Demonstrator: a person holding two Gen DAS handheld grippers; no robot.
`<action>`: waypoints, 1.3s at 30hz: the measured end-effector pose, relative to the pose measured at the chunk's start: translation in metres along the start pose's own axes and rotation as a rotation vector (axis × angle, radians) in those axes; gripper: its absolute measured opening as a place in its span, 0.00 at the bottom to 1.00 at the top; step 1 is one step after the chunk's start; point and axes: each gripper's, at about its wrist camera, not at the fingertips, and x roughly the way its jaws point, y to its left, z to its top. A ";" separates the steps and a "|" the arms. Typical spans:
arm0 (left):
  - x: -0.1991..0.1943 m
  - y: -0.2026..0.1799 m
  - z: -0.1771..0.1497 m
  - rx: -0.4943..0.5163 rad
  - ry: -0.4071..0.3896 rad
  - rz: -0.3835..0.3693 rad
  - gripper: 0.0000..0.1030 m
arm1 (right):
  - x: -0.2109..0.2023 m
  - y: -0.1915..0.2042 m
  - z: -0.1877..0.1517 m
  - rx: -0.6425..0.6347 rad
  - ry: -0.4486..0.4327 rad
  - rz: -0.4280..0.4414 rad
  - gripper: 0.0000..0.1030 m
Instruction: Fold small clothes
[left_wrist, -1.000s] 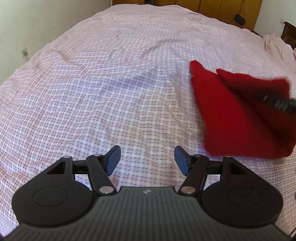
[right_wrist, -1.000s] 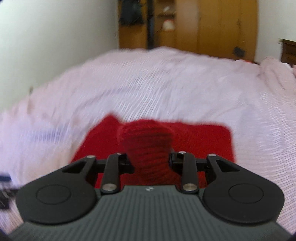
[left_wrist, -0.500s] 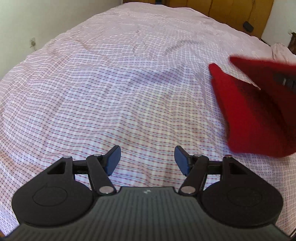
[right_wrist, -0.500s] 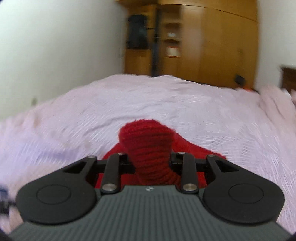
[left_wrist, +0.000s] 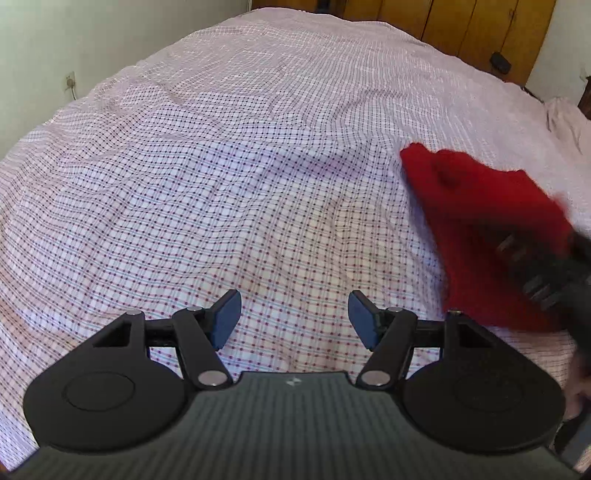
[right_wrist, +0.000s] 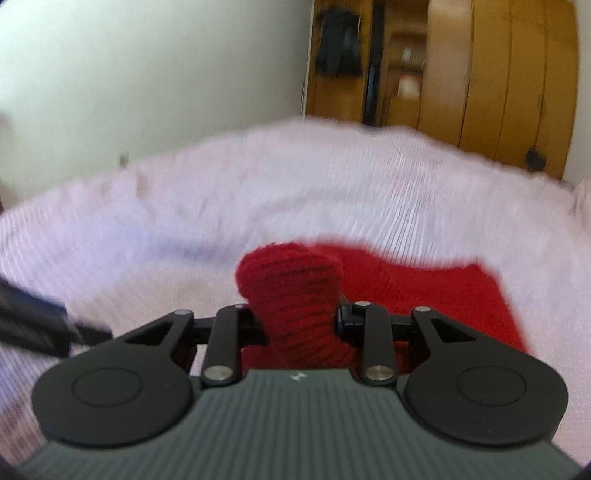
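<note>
A red knit garment (left_wrist: 480, 206) lies partly folded on the checked pink bedsheet (left_wrist: 221, 166), at the right of the left wrist view. My right gripper (right_wrist: 301, 325) pinches a bunched fold of this garment (right_wrist: 291, 280) between its fingers. Its jaws are opening slightly while the pads still press on the knit. The rest of the cloth (right_wrist: 436, 288) spreads flat ahead and to the right. In the left wrist view the right gripper (left_wrist: 546, 280) is a dark blur on the cloth's near edge. My left gripper (left_wrist: 294, 317) hangs open over bare sheet, left of the garment.
The bed fills both views, its sheet wrinkled. A white wall (right_wrist: 147, 74) runs along the left side. Wooden wardrobes (right_wrist: 498, 81) stand beyond the far end. A pink pillow or bunched bedding (left_wrist: 565, 122) lies at the far right.
The right gripper has carried its pinched fold leftward, so the flat part of the garment now lies to its right. The left gripper stayed open and shifted a little.
</note>
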 end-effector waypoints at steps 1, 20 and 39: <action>-0.001 -0.001 0.000 0.003 0.000 -0.001 0.67 | 0.003 0.000 -0.006 0.001 0.004 0.010 0.35; -0.034 -0.052 0.036 -0.009 -0.105 -0.173 0.67 | -0.098 -0.070 0.027 0.281 0.018 0.210 0.64; -0.002 -0.133 0.064 0.145 -0.096 -0.121 0.67 | -0.054 -0.171 0.011 0.471 0.216 0.027 0.64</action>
